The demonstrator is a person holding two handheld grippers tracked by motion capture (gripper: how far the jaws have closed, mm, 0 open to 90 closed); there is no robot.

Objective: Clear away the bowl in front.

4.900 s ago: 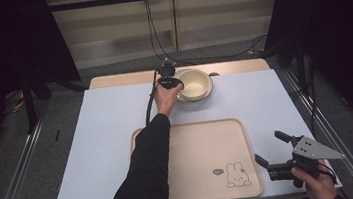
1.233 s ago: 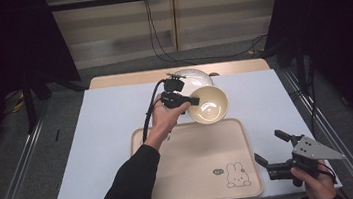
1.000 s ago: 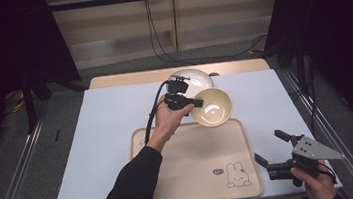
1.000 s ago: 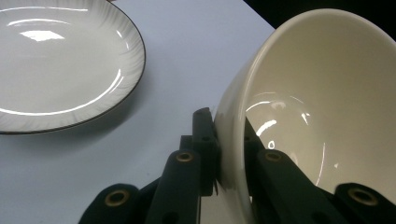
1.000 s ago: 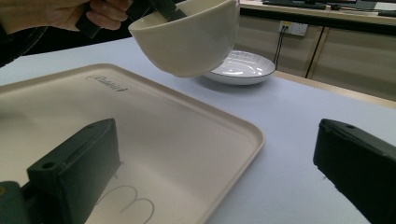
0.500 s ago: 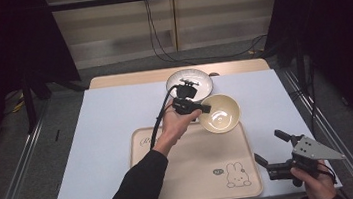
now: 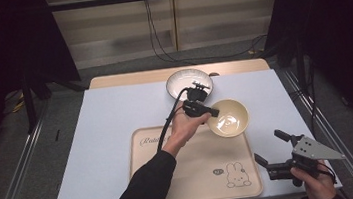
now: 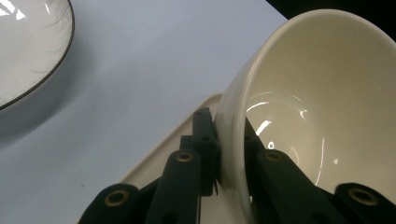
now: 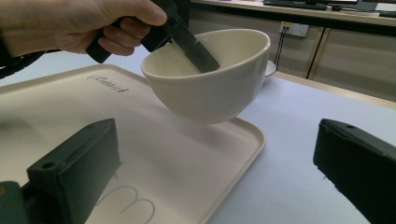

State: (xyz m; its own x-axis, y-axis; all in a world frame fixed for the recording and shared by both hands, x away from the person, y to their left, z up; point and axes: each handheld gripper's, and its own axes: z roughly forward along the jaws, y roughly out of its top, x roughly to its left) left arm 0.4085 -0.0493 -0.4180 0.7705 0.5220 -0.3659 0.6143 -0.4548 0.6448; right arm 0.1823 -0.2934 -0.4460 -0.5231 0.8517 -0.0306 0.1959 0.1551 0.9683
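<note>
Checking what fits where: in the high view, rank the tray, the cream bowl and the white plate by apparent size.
1. tray, clearly largest.
2 and 3. cream bowl and white plate look about alike; the bowl is lifted nearer the camera and the plate partly hidden, so no ranking.

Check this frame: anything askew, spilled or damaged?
Nothing spilled or damaged. The cream bowl is tilted, but only because the left tongs pinch its rim and hold it in the air over the tray's far right corner. The plate sits flat.

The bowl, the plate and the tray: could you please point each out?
bowl [image 7: 229, 118]: high view, inner bottom.
plate [image 7: 182, 81]: high view, bare inner face.
tray [image 7: 201, 197]: high view, near rim.
</note>
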